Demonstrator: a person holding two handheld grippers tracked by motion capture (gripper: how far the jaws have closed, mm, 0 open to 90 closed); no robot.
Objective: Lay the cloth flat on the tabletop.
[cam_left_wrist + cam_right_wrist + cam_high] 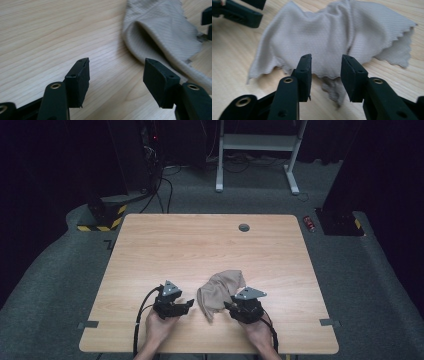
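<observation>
A crumpled beige cloth (220,292) lies on the wooden table (200,245) near its front edge, between my two grippers. To the cloth's left, my left gripper (189,304) points right toward it; its jaws (116,65) stand open over bare wood, with a fold of the cloth (160,27) just beyond the right jaw. My right gripper (227,306) sits at the cloth's right front corner. Its jaws (325,58) are open, and the wavy hem of the cloth (324,32) lies just past their tips, untouched by the pads. The left gripper (239,13) shows at the top left.
A round grey grommet (244,227) sits near the table's far edge. Grey tape marks (88,324) (326,322) flank the front corners. On the carpet behind stand a white frame (257,142), a yellow-and-black striped base (102,220) and a small red object (310,223).
</observation>
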